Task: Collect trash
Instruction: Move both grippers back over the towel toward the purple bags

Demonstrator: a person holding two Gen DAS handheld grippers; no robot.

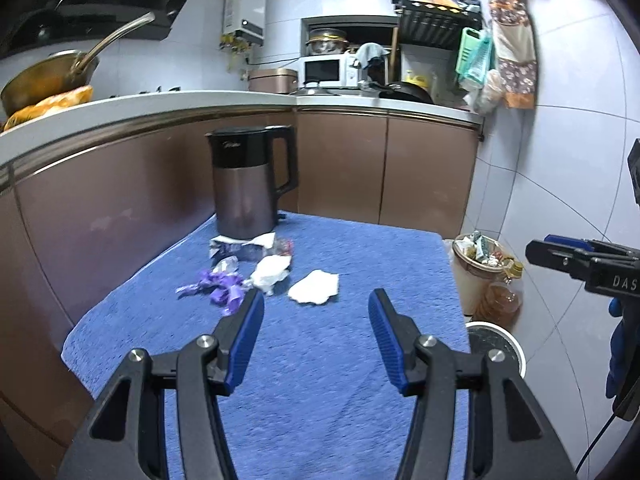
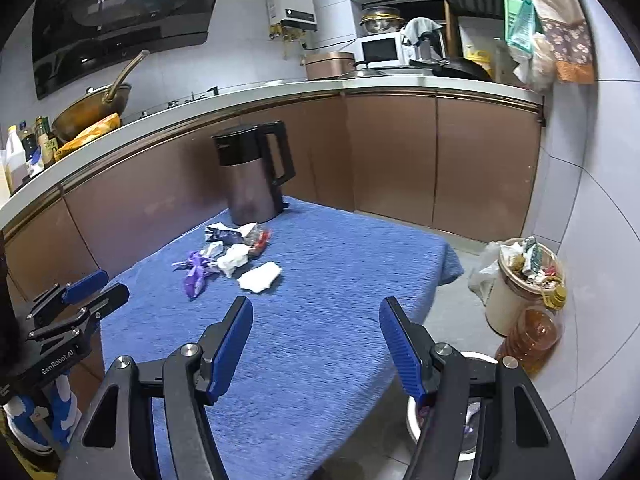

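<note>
Fingers first: our left gripper (image 1: 316, 308) stands with its blue pads apart and nothing between them, and our right gripper (image 2: 316, 316) is likewise spread and empty. Both hang over the near part of the blue towel (image 1: 320, 380) that covers the table.

Just below the right gripper, at about five o'clock in the right wrist view, a white-rimmed bin (image 2: 460, 440) sits on the floor; something purple seems to lie in it, though we cannot make it out.

Farther on, at about eleven o'clock from the left gripper, the trash waits in a loose cluster: a flat white tissue (image 1: 314, 287) nearest, a crumpled white wad (image 1: 270, 274) just beside it, a purple wrapper (image 1: 222, 286) to their left, and a torn packet (image 1: 240, 249) touching the foot of the dark kettle (image 1: 250, 184).

We judge we are between pickups, hands free. Next we should reach forward, settle a gripper's pads either side of the flat tissue, pinch without snagging the towel, then carry it to the bin.
</note>
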